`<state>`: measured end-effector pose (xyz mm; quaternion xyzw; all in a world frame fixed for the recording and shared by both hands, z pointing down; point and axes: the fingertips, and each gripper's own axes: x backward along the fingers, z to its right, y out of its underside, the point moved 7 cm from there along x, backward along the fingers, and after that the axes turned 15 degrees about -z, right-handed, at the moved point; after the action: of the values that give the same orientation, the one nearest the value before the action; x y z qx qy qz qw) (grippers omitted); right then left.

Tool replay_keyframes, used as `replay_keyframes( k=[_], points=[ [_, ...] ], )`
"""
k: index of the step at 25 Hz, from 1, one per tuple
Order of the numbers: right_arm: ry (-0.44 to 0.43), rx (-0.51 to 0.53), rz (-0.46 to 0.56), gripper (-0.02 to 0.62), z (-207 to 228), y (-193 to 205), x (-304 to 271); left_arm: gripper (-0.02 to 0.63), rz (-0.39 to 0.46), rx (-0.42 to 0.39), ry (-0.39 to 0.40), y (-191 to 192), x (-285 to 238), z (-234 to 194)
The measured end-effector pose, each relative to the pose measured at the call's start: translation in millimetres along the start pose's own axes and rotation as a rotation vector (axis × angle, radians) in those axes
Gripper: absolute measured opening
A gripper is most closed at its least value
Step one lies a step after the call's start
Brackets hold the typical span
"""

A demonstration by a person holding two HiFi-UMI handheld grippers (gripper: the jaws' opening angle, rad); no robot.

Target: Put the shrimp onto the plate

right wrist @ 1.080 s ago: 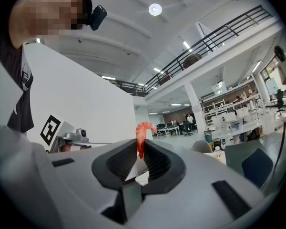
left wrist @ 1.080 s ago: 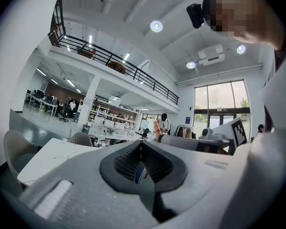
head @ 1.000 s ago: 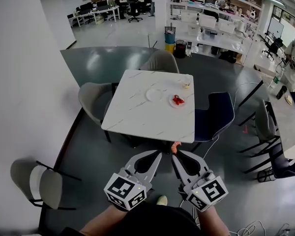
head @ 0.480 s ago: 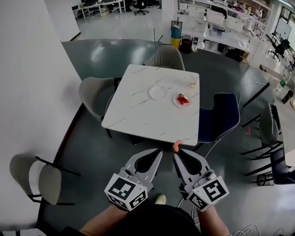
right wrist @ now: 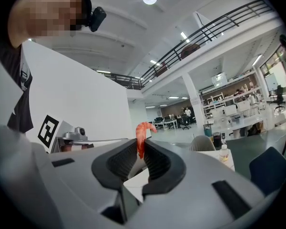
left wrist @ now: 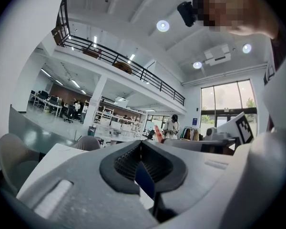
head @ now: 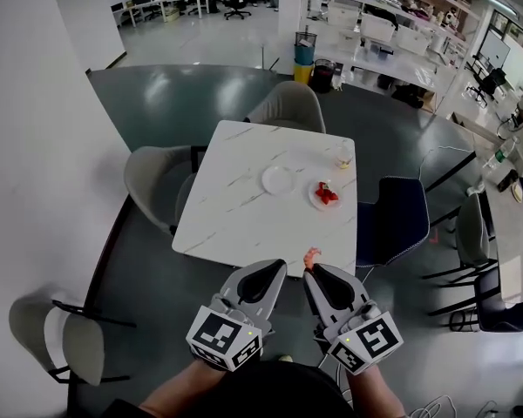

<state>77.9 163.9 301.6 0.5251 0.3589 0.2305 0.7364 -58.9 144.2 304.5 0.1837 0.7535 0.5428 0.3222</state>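
Observation:
My right gripper (head: 310, 270) is shut on an orange-pink shrimp (head: 311, 256), held over the floor just short of the white marble table's (head: 235, 225) near edge. In the right gripper view the shrimp (right wrist: 142, 138) stands upright, pinched between the jaw tips, its curled end above them. On the table lie an empty white plate (head: 278, 179) and, to its right, a plate (head: 314, 200) with red shrimps (head: 327, 193). My left gripper (head: 277, 270) hangs beside the right one, shut and holding nothing; from its own view the shrimp (left wrist: 157, 133) shows past the left gripper (left wrist: 141, 145).
A small bottle (head: 343, 156) stands near the table's far right corner. Grey chairs (head: 286, 107) (head: 150, 181) sit at the far and left sides, a dark blue chair (head: 390, 218) at the right. Another chair (head: 48, 342) stands at the lower left by the white wall.
The table has drawn nearer and lower in the head view. Both grippers keep their pose side by side, and the shrimp stays pinched in the right one.

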Motion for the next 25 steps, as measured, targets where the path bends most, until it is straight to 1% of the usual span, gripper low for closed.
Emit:
replay_keyframes(
  k=[4, 8, 13, 18, 22, 25],
  points=[
    [0.024, -0.007, -0.012, 0.048, 15, -13, -44, 0.009, -0.001, -0.011, 0.016, -12, -20, -46],
    [0.047, -0.017, -0.028, 0.048, 27, -25, -83, 0.009, -0.014, -0.007, 0.033, -21, -36, -86],
    [0.079, -0.032, -0.048, 0.048, 46, -28, -119, 0.009, -0.018, -0.006, 0.038, -24, -60, -128],
    [0.089, -0.043, -0.079, 0.048, 73, -30, -147, 0.009, -0.034, 0.004, 0.041, -24, -93, -155],
    [0.062, -0.046, -0.088, 0.048, 100, -34, -173, 0.009, -0.032, 0.006, 0.043, -29, -121, -172],
    [0.044, -0.04, -0.098, 0.048, 124, -39, -190, 0.009, -0.045, 0.015, 0.022, -33, -144, -185]
  ],
)
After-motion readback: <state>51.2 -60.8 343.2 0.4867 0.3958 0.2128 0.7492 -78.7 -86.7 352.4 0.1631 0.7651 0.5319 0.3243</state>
